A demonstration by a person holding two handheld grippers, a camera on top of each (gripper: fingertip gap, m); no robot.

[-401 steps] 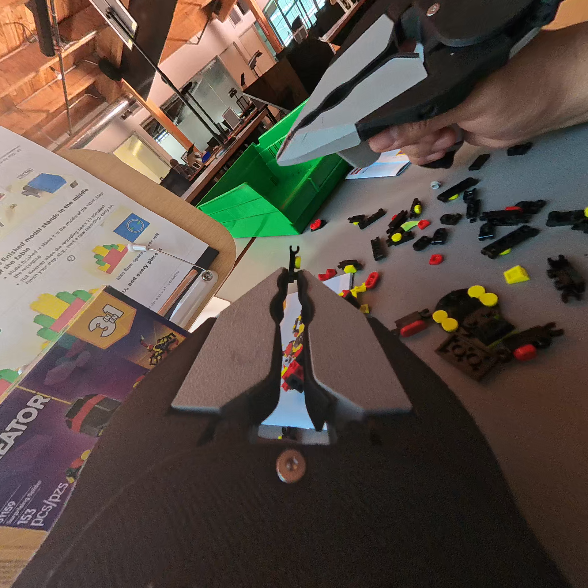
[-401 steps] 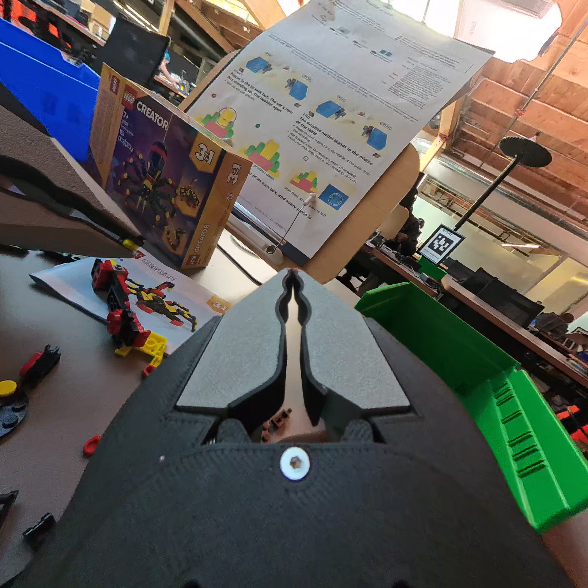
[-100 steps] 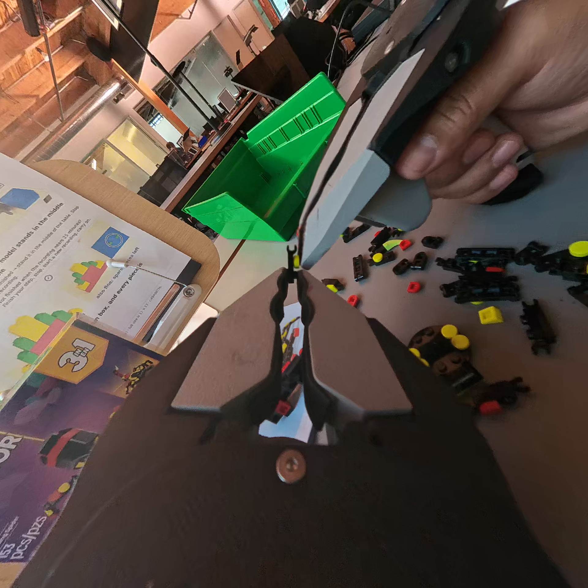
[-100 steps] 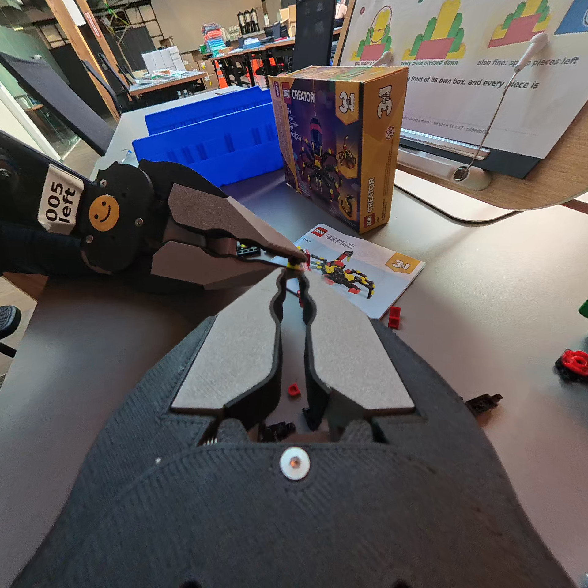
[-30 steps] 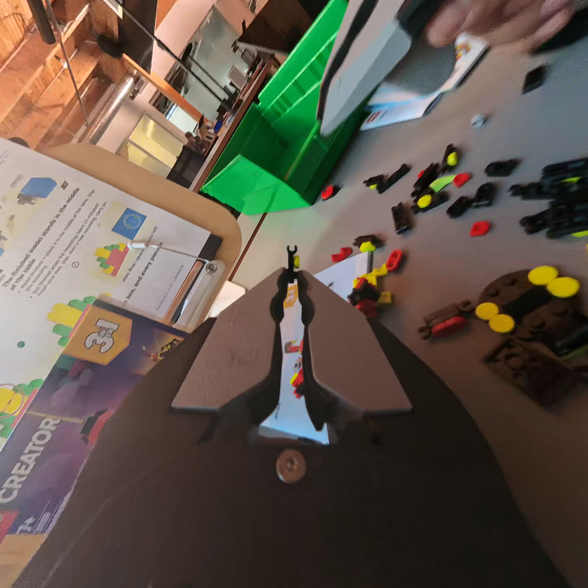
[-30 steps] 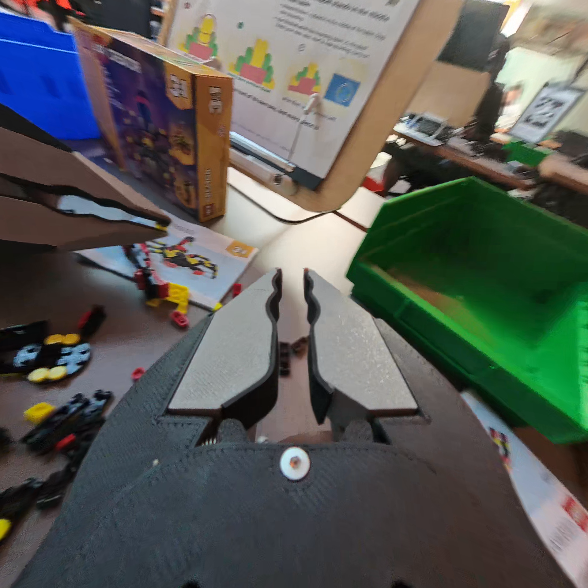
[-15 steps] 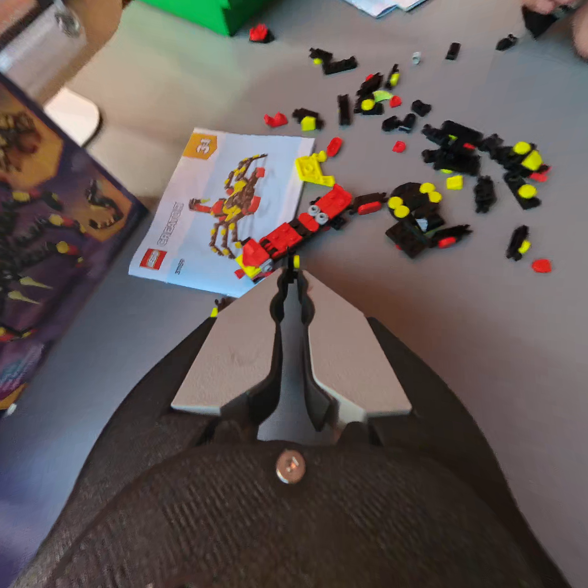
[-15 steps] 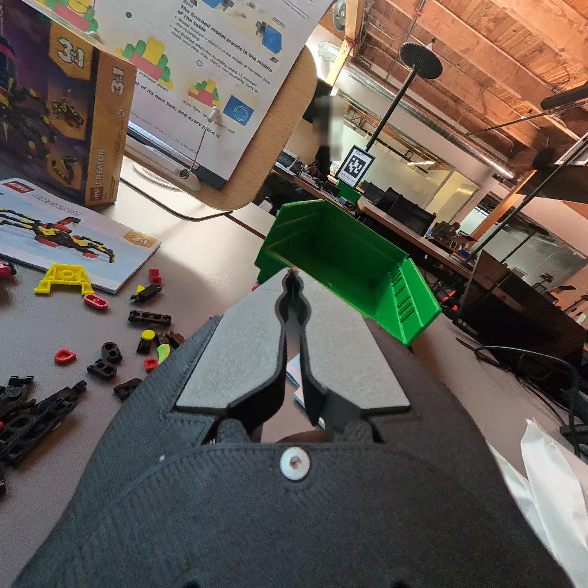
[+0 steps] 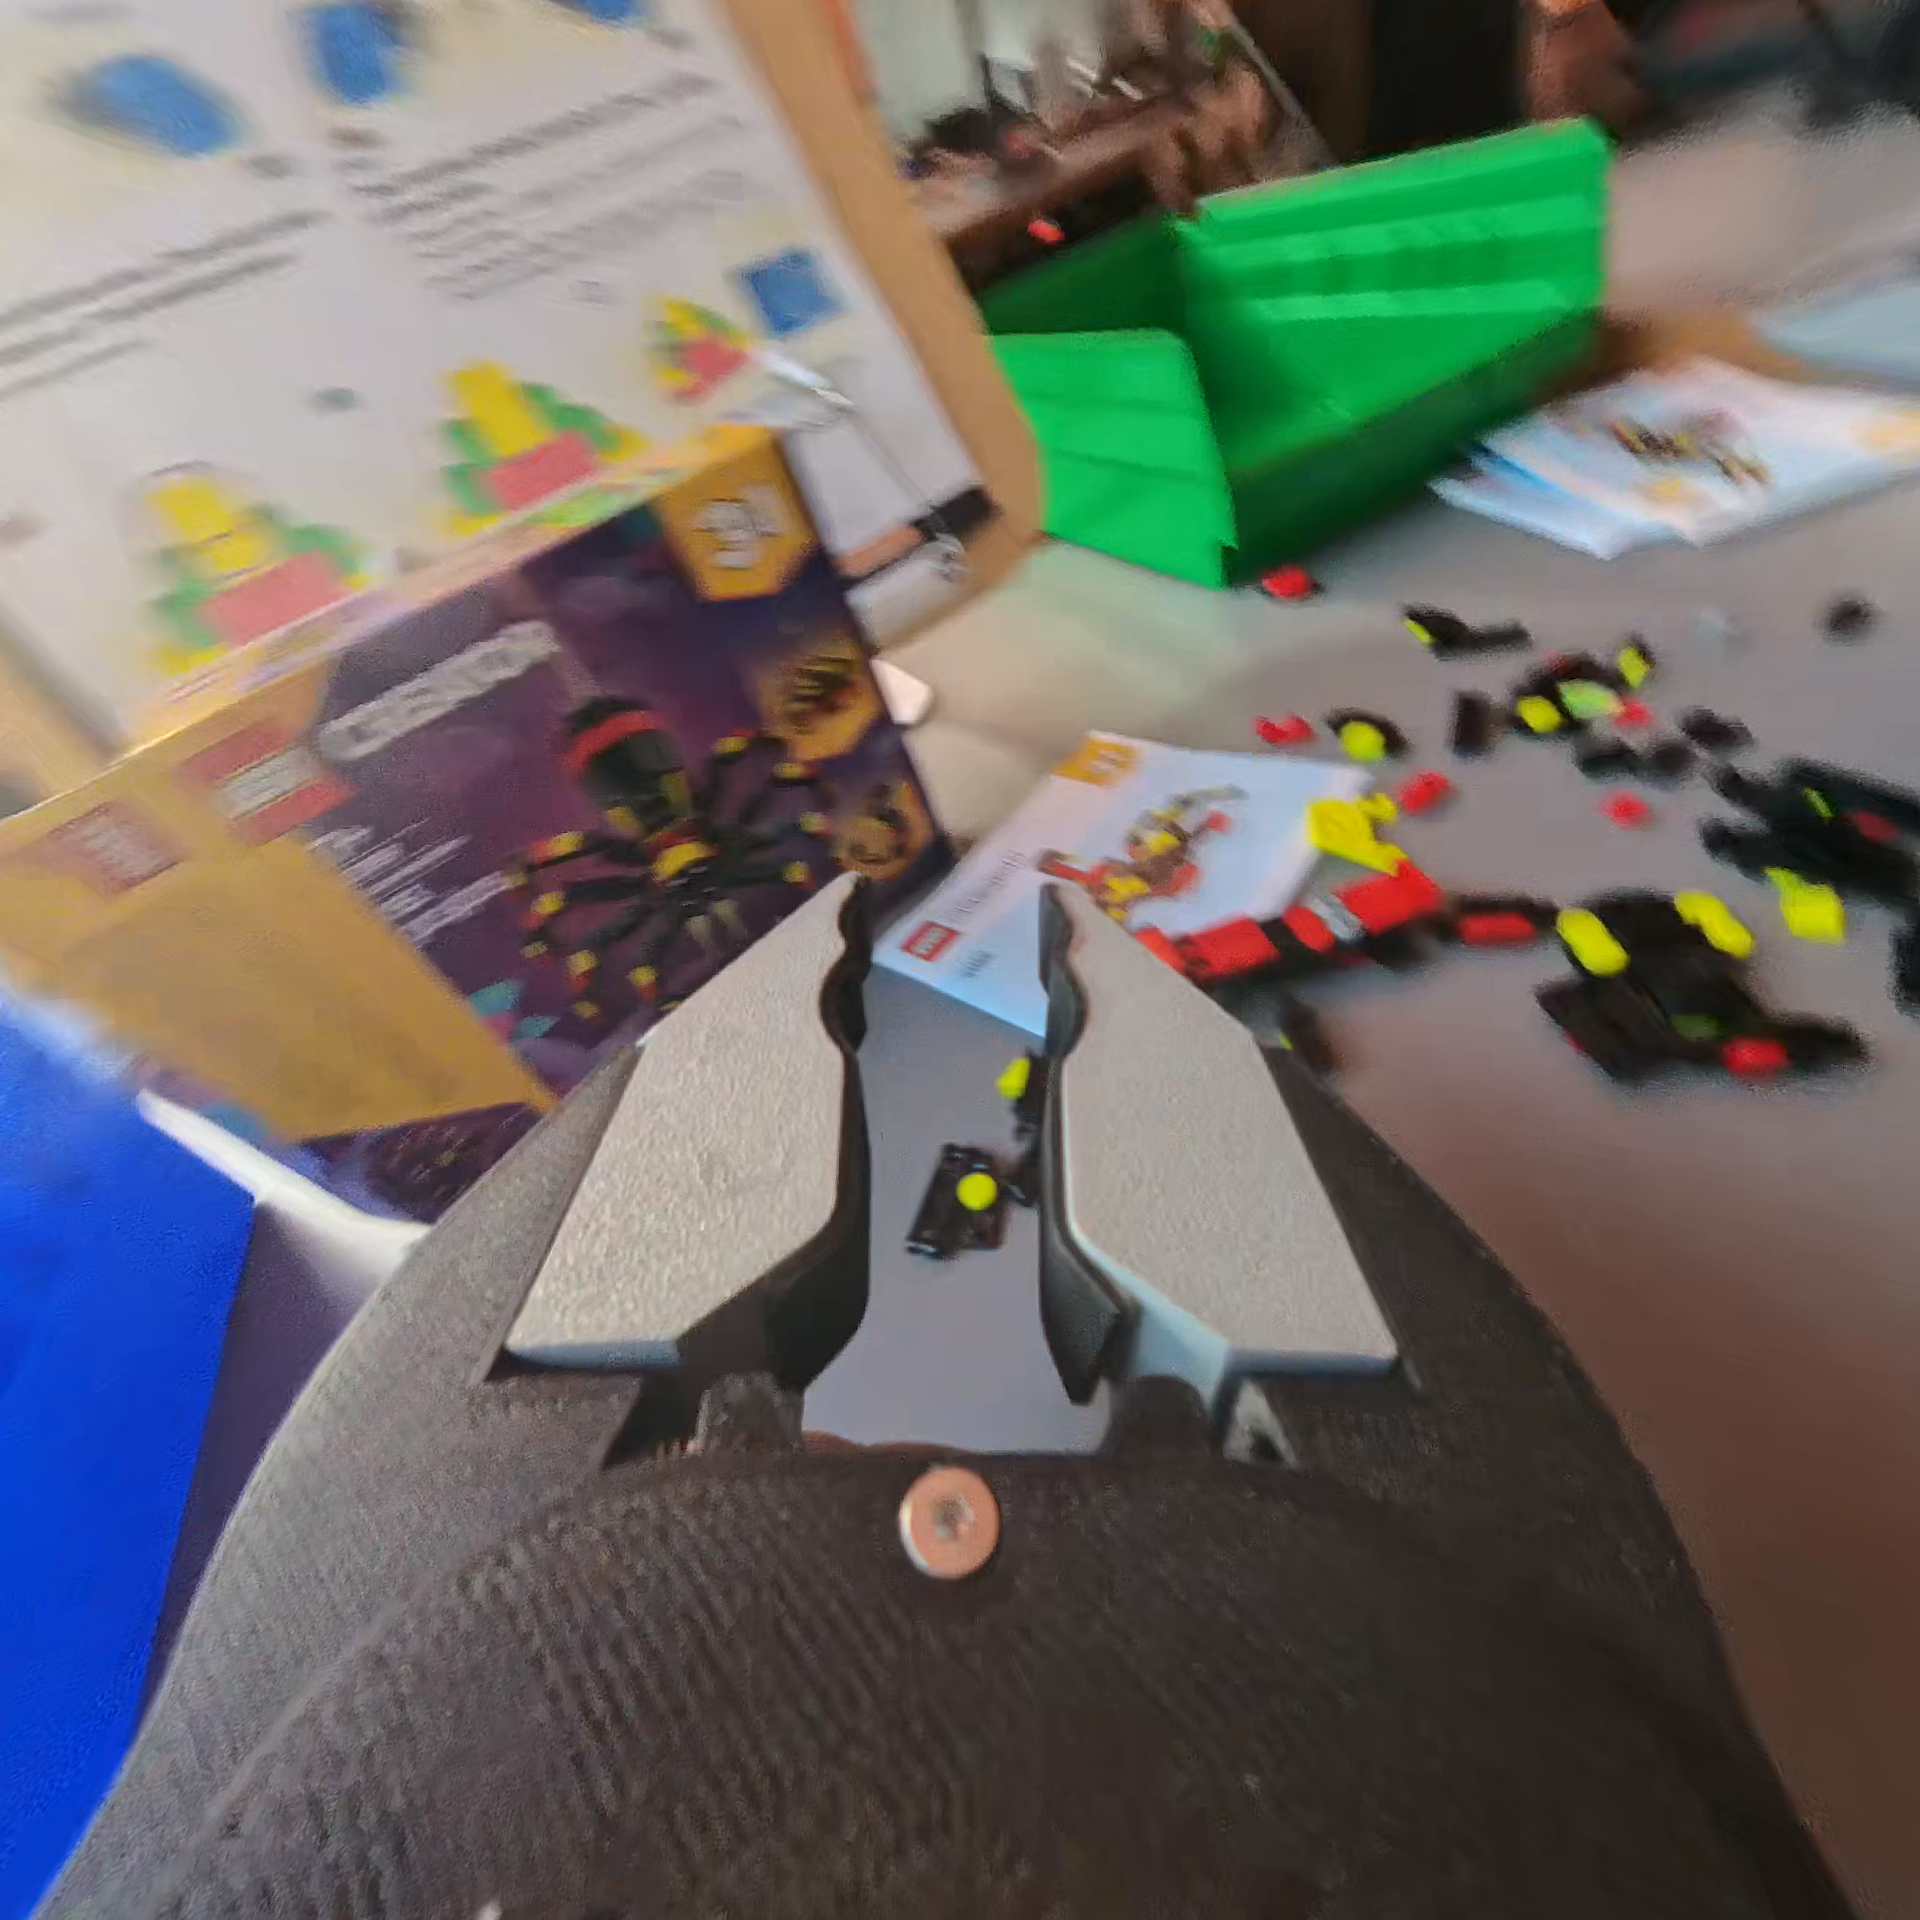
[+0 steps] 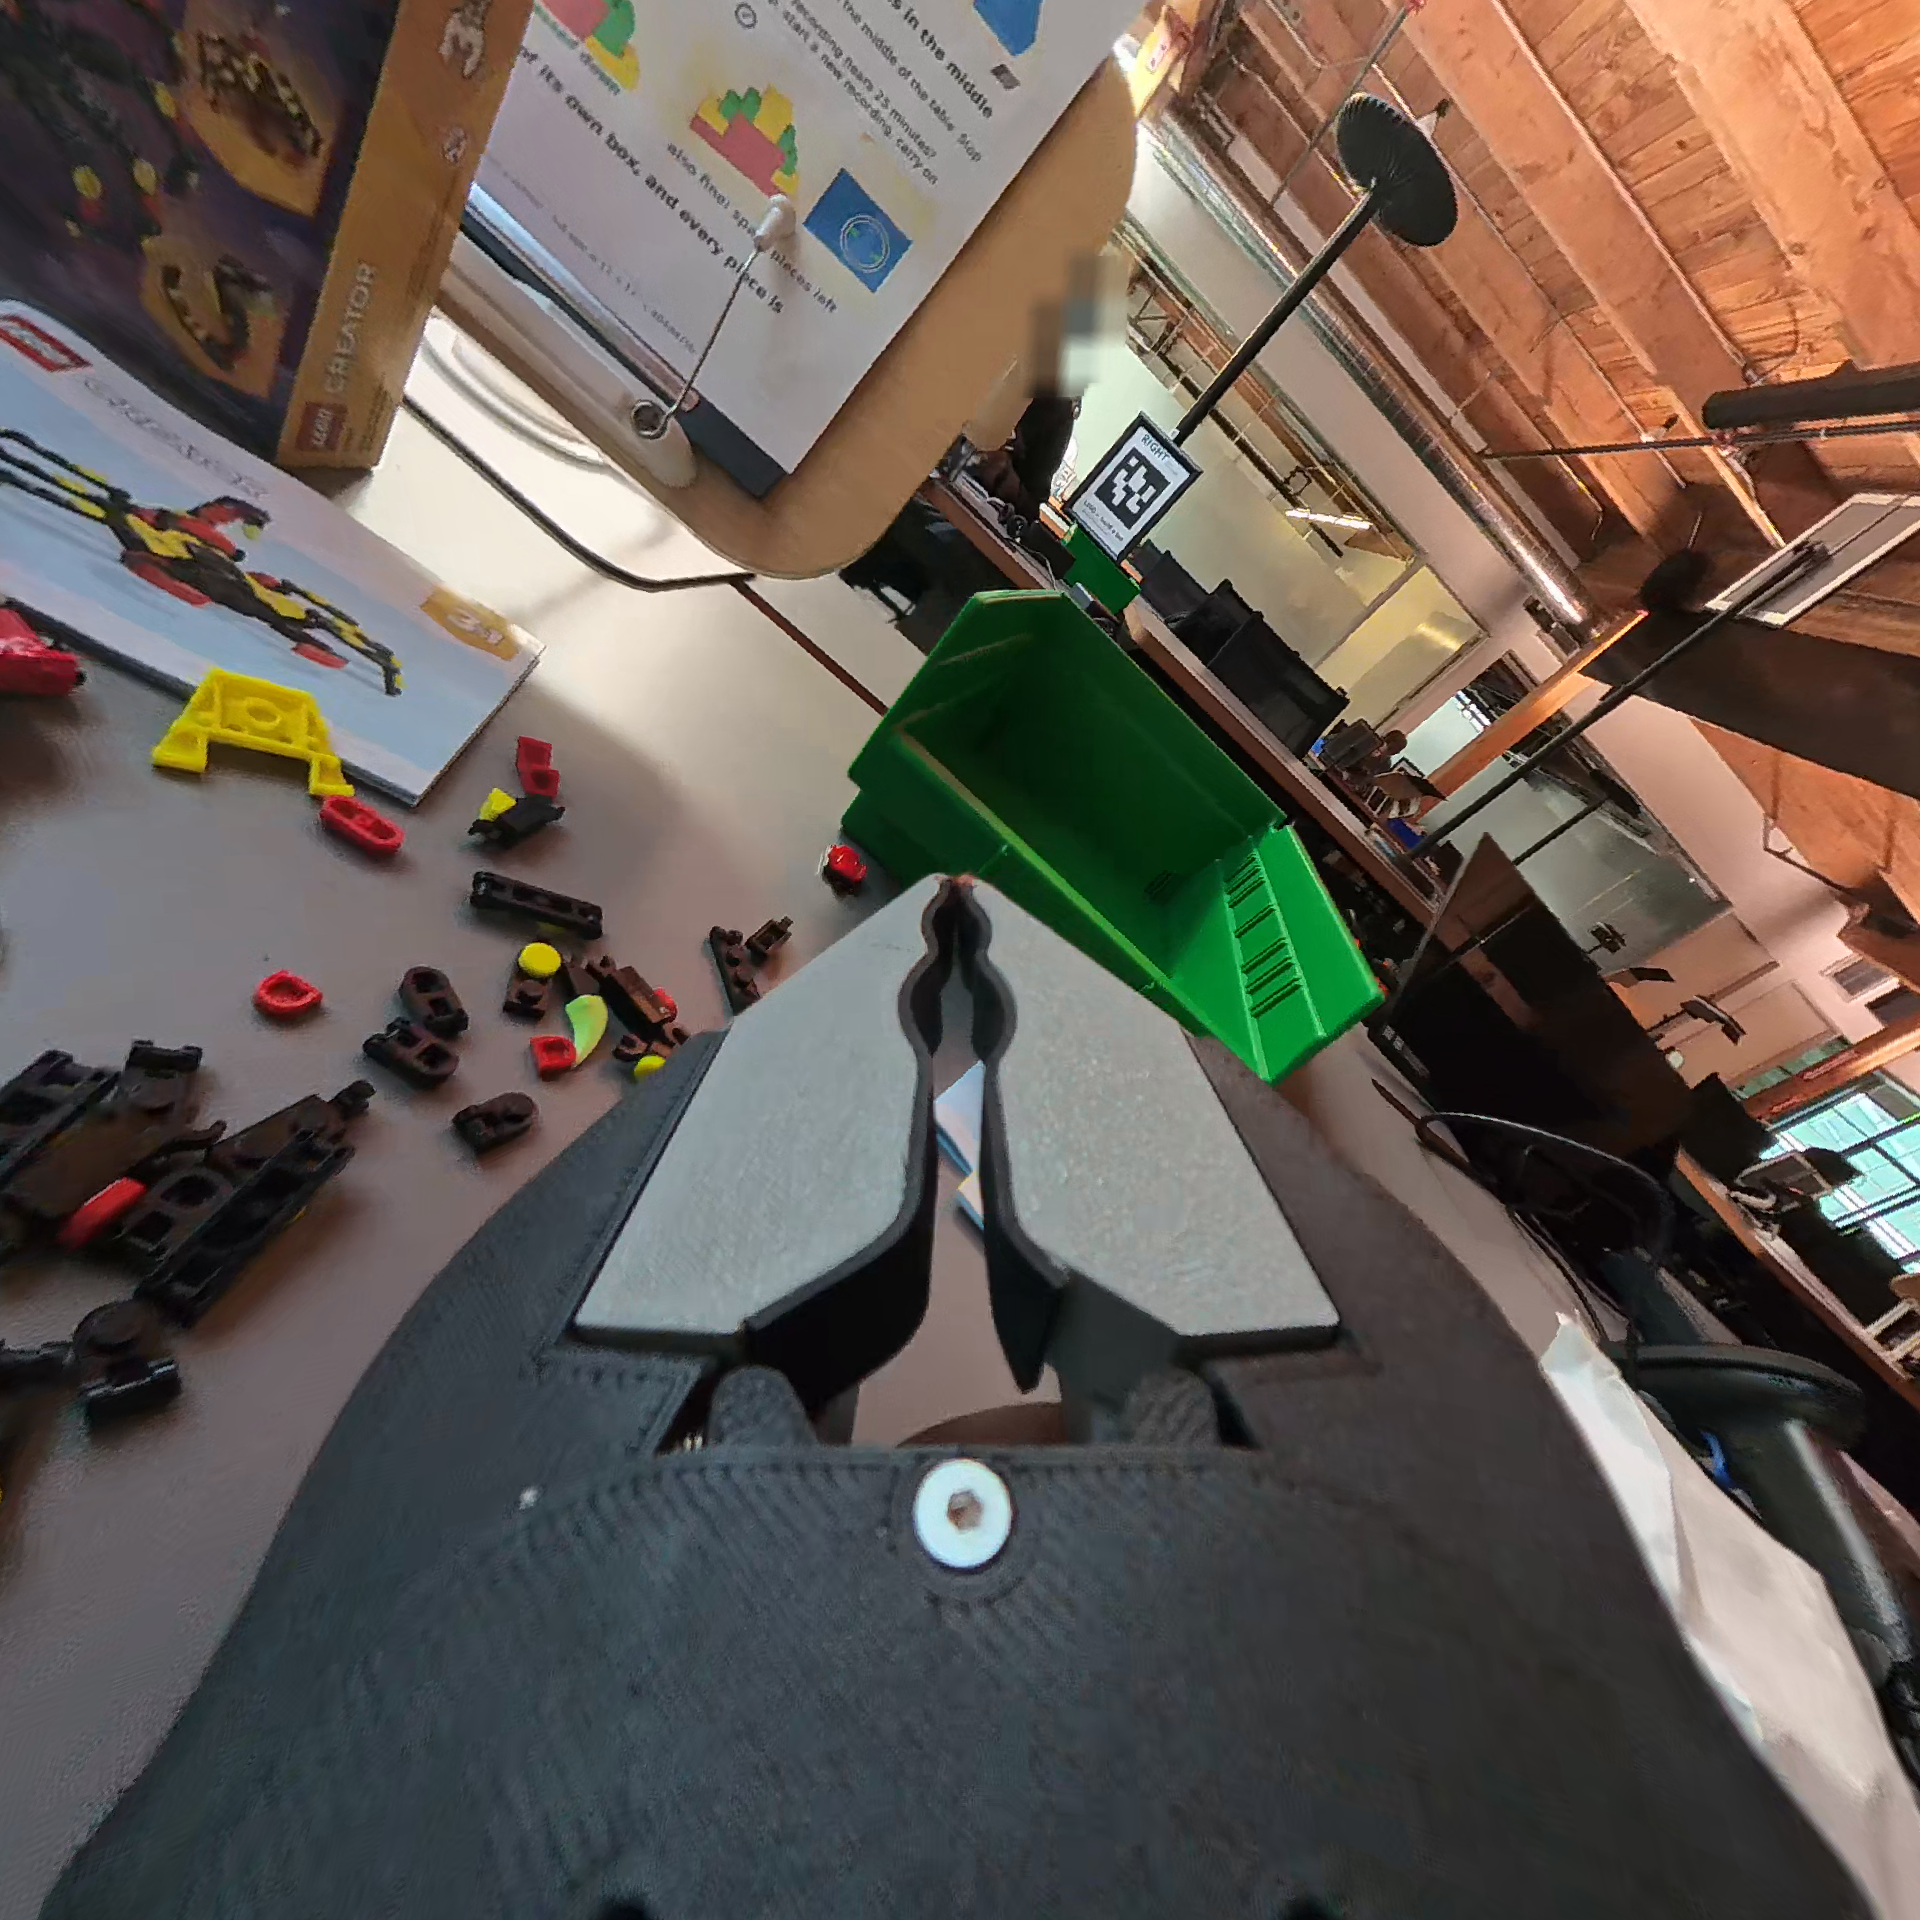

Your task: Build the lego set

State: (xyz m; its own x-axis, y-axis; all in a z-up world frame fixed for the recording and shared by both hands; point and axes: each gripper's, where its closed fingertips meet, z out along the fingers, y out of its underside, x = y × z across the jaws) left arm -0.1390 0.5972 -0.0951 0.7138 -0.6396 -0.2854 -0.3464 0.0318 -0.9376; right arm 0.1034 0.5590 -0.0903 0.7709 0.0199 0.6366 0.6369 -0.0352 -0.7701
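Observation:
My left gripper [image 9: 951, 914] is open and empty, low over the grey table [image 9: 1558, 1299]. A small black piece with a yellow stud [image 9: 961, 1195] lies on the table between its fingers, touching neither that I can see. Beyond the tips lies the booklet [image 9: 1122, 831], with the red partial model [image 9: 1299, 925] at its right edge. Loose black, red and yellow pieces [image 9: 1662, 779] are scattered to the right. My right gripper [image 10: 954, 891] is shut, held above the table and pointing toward the green bin [image 10: 1091, 831]. Loose pieces [image 10: 520, 987] lie to its left.
The lego box [image 9: 520, 831] and the sheet on the wooden board [image 9: 416, 260] stand at the back left. A blue bin [image 9: 94, 1351] is at the far left. More booklets [image 9: 1683, 457] lie by the green bin [image 9: 1299, 364]. A yellow plate [image 10: 249, 727] lies by the booklet [image 10: 208, 561]. One gripper's finger ends stand about 25 cm off the other's.
My left gripper has opened and let go of the black and yellow piece, which now lies on the table. Its view swung up from the table. The right gripper stays shut and tilted slightly.

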